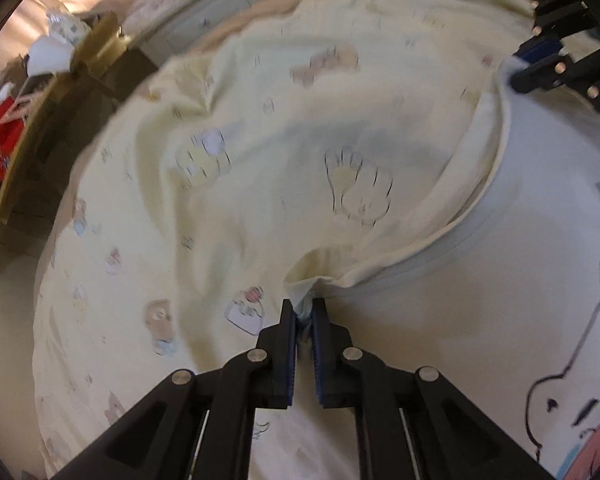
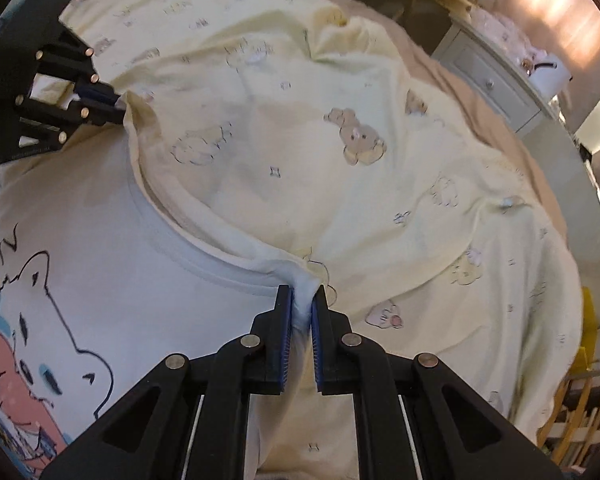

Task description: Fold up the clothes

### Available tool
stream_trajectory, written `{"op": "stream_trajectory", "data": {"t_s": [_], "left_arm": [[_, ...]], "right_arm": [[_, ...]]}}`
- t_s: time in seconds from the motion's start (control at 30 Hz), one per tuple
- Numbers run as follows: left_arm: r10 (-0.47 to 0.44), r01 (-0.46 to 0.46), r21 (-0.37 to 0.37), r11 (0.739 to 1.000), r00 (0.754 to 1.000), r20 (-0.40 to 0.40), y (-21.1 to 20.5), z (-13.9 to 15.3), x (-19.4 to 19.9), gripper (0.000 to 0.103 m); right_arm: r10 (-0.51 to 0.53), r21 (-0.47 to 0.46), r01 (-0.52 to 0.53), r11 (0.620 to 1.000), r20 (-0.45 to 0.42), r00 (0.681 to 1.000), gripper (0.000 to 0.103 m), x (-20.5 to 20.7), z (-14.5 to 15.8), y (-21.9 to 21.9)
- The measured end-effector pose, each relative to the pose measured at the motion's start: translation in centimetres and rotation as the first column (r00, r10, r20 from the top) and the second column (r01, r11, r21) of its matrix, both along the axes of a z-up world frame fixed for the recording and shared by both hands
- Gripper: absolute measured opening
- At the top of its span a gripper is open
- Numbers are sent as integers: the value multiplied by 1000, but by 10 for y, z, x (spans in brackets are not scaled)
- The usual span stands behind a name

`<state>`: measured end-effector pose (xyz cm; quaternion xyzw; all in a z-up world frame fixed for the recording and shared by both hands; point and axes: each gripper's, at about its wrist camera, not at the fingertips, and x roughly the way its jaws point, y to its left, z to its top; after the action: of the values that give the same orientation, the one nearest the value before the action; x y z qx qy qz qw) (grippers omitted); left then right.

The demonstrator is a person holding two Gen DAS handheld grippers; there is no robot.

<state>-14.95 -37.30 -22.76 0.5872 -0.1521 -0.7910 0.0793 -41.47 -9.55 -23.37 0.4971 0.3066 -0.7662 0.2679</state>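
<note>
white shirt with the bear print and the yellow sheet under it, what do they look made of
White shirt: soft matte knit, likely cotton jersey; it bunches where the right claw pinches it, and the hem is stitched. Yellow sheet: thin matte woven fabric, probably cotton, judging by its soft creases and printed bears.

Spread over a bed (image 2: 452, 76), a printed sheet (image 2: 340, 184), reaching toward the far edge. On the sheet, toward the near edge, a T-shirt (image 2: 112, 248), printed side up, neckline turned toward the far edge. At one end of the neckline, the left gripper (image 1: 303, 312), pinching a bunch of shirt fabric between its pads; at the other end, the right gripper (image 2: 302, 304), pinching likewise. Between the two, the collar sagging in a curve over the sheet. Beyond the bed's far edge, a drawer cabinet (image 2: 496, 84) with small items on top. Off the bed's left edge, a wooden frame (image 1: 32, 136); off its right edge, wooden slats (image 2: 580, 412).
</note>
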Motion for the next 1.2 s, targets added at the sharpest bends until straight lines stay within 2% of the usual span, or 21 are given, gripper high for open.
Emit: {"op": "stream_trajectory", "data": {"t_s": [0.03, 0.07, 0.1, 0.13, 0.2, 0.3, 0.4, 0.5, 0.57, 0.63, 0.73, 0.8, 0.9, 0.97, 1.0, 1.07, 1.1, 1.17, 1.2], "left_arm": [[25, -25, -4, 1000, 1000, 7, -1, -3, -1, 17], [51, -51, -8, 999, 999, 12, -3, -5, -2, 28], [76, -76, -12, 997, 997, 18, -5, -7, -3, 35], [102, -102, -17, 995, 995, 23, -6, -9, -4, 38], [124, -123, 37, 992, 992, -26, -15, 9, 3, 47], [159, -146, 122, 982, 982, -101, -27, 38, 15, 50], [213, -180, 177, 968, 958, -193, -40, 71, 35, 55], [290, -249, 171, 953, 914, -285, -51, 100, 64, 56], [344, -275, 263, 925, 900, -268, -50, 103, 84, 56], [319, -228, 348, 909, 919, -232, -29, 96, 96, 56], [242, -143, 394, 908, 946, -216, 27, 82, 114, 56], [203, -100, 431, 897, 959, -200, 69, 73, 124, 56], [180, -77, 499, 863, 970, -161, 121, 66, 134, 56], [131, -42, 506, 861, 981, -141, 148, 64, 136, 56], [132, -42, 508, 860, 981, -143, 152, 66, 137, 56], [138, -43, 512, 858, 979, -149, 158, 69, 140, 56], [142, -44, 514, 857, 978, -152, 160, 71, 141, 56], [148, -46, 517, 855, 976, -158, 166, 75, 144, 56], [172, -64, 512, 857, 971, -166, 160, 73, 145, 56]], "right_arm": [[-24, 6, 23, 1000, 32, 999, 10, -5, -6, 1], [-47, 12, 47, 999, 63, 997, 14, -11, -13, 1], [-77, 19, 76, 997, 96, 992, 26, -16, -18, 3], [-114, 18, 113, 993, 133, 984, 32, -22, -21, 6], [-178, -16, 186, 982, 212, 961, 33, -32, -17, 17], [-187, -150, 218, 964, 197, 962, 34, -34, 24, 43], [-187, -293, 240, 925, 199, 962, 46, -22, 73, 84], [-185, -316, 222, 922, 143, 972, 49, 20, 103, 131], [-218, -341, 260, 903, 156, 963, 49, 54, 106, 167], [-250, -364, 305, 880, 191, 949, 49, 89, 101, 200], [-255, -351, 320, 880, 220, 942, 48, 141, 75, 224], [-259, -348, 332, 877, 241, 935, 48, 161, 51, 225], [-258, -347, 337, 875, 255, 932, 48, 181, 18, 216], [-269, -342, 339, 876, 236, 934, 48, 181, 8, 206], [-279, -336, 343, 877, 225, 934, 47, 176, 2, 200], [-284, -345, 338, 876, 198, 938, 9, 173, 1, 191], [-277, -358, 315, 879, 153, 948, 2, 178, 8, 186], [-251, -401, 251, 881, 53, 967, 2, 197, 36, 172], [-216, -404, 190, 895, -19, 976, 2, 212, 55, 159]]}}
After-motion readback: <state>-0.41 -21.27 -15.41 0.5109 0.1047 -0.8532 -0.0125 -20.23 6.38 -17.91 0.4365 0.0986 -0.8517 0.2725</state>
